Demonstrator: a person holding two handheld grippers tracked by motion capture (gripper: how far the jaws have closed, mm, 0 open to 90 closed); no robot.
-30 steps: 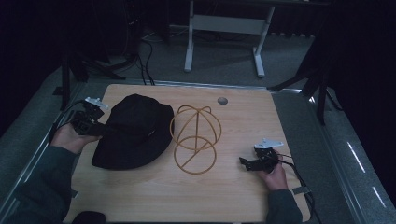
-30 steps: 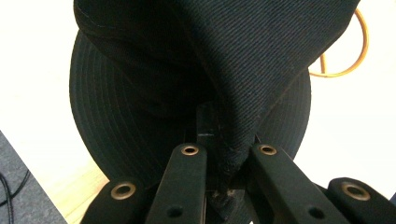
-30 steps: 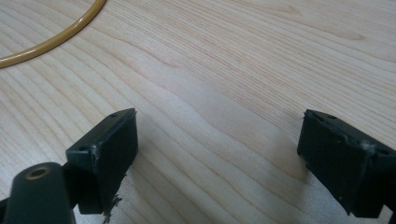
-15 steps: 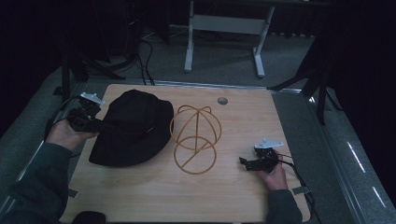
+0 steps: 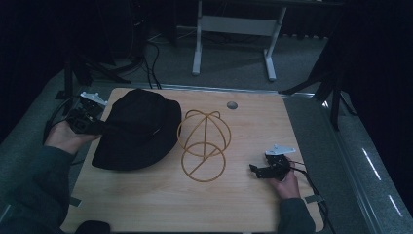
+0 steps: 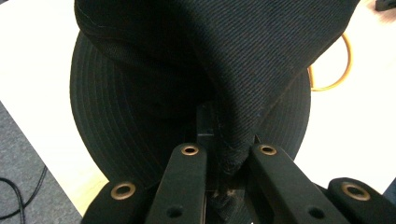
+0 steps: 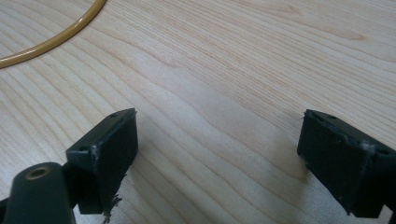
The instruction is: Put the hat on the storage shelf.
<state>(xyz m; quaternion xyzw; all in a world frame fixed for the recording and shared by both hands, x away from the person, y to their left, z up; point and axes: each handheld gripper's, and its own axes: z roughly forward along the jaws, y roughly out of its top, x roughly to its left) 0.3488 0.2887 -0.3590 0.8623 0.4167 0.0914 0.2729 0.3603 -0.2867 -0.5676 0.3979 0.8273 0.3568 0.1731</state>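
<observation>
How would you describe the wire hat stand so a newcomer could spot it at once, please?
Find the wooden table; near its middle, just right of the black hat, stands the wire hat stand. It alone is a see-through yellow frame: a dome of hoops over a flat ring.

High view dim, murky at edges; gripper views bright, near jaws blurred.

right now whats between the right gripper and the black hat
In the high view, the yellow wire frame stands between the right gripper and the black hat, with bare tabletop around.

Black hat (image 5: 136,129) farther left, brim lifted by left tool (image 5: 104,127).
</observation>
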